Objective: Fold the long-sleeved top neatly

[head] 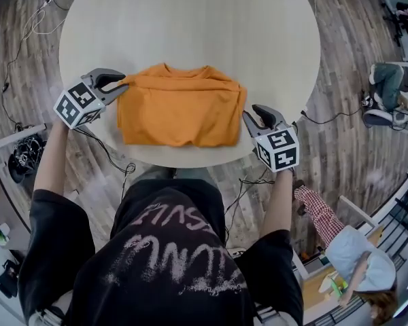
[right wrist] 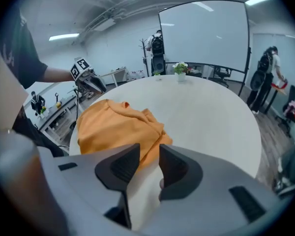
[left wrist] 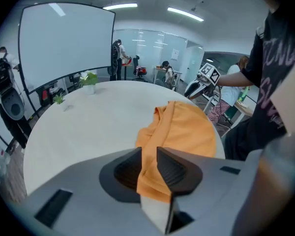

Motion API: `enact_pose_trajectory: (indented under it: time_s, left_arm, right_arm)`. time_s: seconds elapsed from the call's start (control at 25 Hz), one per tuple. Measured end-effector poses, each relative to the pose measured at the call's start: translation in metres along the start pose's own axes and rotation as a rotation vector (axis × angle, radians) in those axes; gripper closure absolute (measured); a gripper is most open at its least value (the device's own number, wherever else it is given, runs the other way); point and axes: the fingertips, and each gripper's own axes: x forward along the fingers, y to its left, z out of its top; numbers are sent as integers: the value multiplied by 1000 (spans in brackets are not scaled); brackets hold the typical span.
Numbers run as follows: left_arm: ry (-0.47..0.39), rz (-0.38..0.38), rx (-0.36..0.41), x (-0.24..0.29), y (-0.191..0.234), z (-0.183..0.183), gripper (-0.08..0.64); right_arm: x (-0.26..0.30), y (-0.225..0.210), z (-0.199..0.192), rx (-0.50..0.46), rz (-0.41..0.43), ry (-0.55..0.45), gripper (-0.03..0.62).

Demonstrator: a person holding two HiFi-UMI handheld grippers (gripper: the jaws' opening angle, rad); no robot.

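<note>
Lying folded, orange top [head: 180, 107] runs between parted fingers [left wrist: 127, 170] of left gripper [left wrist: 148, 152].

Folded orange top [head: 181, 107] on round table [head: 190, 19], left gripper [head: 125, 84] and right gripper [head: 249, 116] flanking it

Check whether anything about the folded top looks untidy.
Slightly. The top is a fairly square bundle, but its far edge is rumpled, with a ridge by the collar, and its far left corner lies between the left tongs.
</note>
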Motion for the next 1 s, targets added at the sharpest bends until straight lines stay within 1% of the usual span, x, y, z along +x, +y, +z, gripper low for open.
enact_pose_trajectory:
  time_s: [0.08, 0.12, 0.16, 0.28, 0.44, 0.52, 0.64, 0.72, 0.88, 1.0]
  left_arm:
    - [-13, -15, 57, -4, -4, 18, 468]
    - [-21, -23, 88, -4, -5, 31, 511]
    - [-33, -33, 118, -2, -7, 44, 549]
    - [-72, -80, 204, 6, -19, 87, 549]
    - [-121, -131, 311, 26, -54, 132, 549]
    - [-129, -159, 353, 40, -73, 148, 549]
    - [-115, -202, 439, 64, -101, 166, 549]
    - [-84, -231, 523, 81, -118, 175, 549]
    - [27, -314, 744, 112, -145, 185, 549]
    - [115, -335, 907, 138, -156, 193, 549]
  right_arm:
    - [-3, 13, -19, 80, 27, -8, 438]
    - [-4, 20, -28, 122, 44, -11, 406]
    - [-4, 28, -36, 168, 58, -17, 386]
    - [-4, 50, -51, 307, 89, -56, 366]
    - [2, 68, -69, 429, 122, -85, 361]
    - [7, 71, -75, 474, 122, -106, 395]
    - [11, 71, -79, 478, 100, -110, 505]
    - [8, 70, -79, 459, 95, -106, 545]
    - [-6, 65, -75, 425, 92, -102, 554]
    - [-18, 50, -76, 388, 68, -89, 554]
